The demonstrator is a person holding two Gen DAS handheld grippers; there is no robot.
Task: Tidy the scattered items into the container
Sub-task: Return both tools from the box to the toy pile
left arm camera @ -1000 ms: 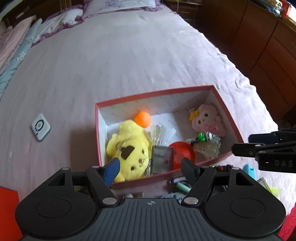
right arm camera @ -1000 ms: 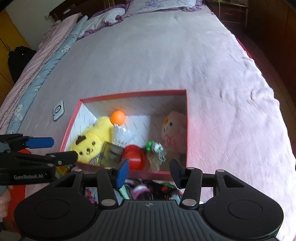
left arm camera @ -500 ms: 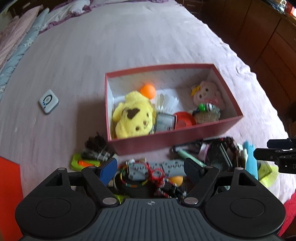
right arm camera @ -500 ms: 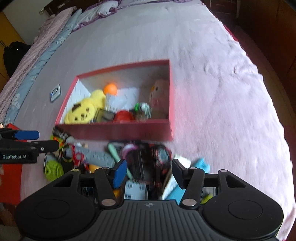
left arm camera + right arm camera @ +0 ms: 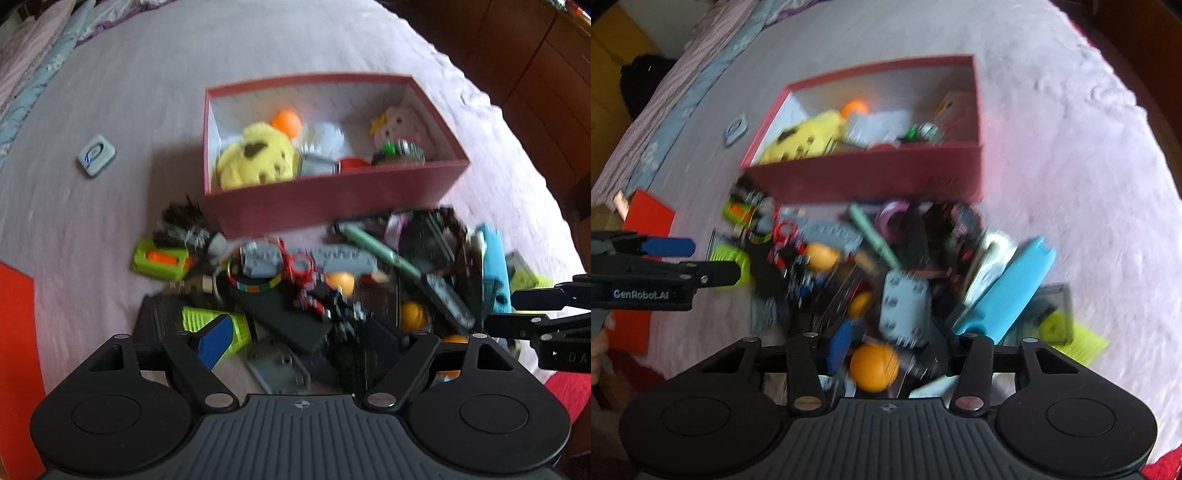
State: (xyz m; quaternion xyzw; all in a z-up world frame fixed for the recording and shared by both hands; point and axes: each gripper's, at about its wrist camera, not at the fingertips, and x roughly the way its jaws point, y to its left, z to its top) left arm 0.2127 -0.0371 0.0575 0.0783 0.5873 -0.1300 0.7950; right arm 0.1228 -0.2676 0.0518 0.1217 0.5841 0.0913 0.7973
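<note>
Left view: my left gripper (image 5: 310, 341) is wide, empty, above the pile (image 5: 332, 280) just in front of the red box (image 5: 332, 195). Yellow plush (image 5: 258, 160) is inside the box.

Right view, blurry: my right gripper (image 5: 897, 345) is wide, with an orange ball (image 5: 873, 366) between its fingers but not gripped; the blue case (image 5: 1008, 291) lies in front of the box.

Both wrist cameras look steeply down from close above the clutter pile (image 5: 332, 288) on the bed (image 5: 184, 74) (left beside right), sharing the red box (image 5: 871, 184) farther ahead.
</note>
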